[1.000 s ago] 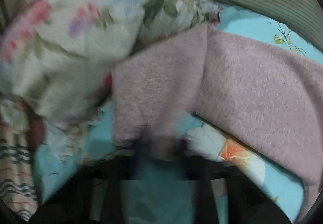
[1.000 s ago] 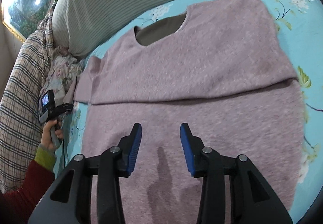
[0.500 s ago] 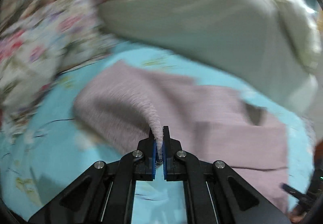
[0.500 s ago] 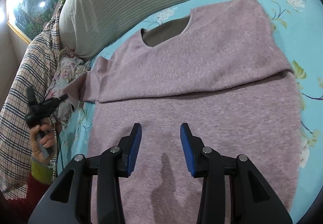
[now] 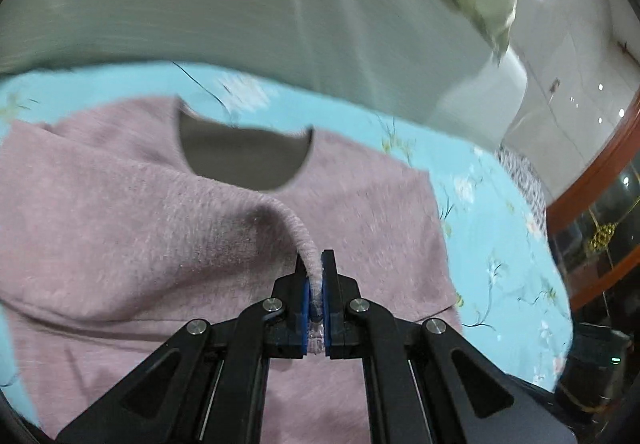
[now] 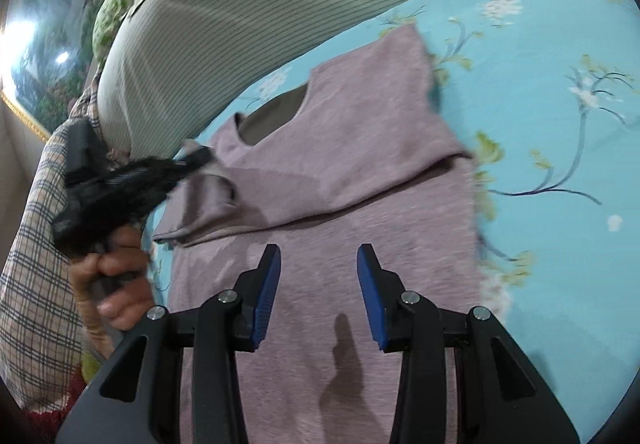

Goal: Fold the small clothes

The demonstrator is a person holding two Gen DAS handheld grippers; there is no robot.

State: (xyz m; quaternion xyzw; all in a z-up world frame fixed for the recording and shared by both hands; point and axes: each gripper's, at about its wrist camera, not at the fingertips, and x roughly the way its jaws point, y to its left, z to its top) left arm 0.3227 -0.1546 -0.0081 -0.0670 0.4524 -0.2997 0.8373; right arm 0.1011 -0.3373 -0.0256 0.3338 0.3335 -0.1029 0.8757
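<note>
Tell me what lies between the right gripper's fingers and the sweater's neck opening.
Only pink sweater knit, crossed by one fold edge, lies between the right gripper and the neck opening; the right wrist view shows it.

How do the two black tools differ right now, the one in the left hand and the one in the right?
The left tool is clamped shut on a fold of the pink sweater, pulling it up into a ridge; the right tool is open and holds nothing. The left tool's blue pads are nearly hidden by the knit, while the right tool's pads show fully, over flat fabric. Both are black, two-fingered and blue-padded, over the same sweater.
</note>
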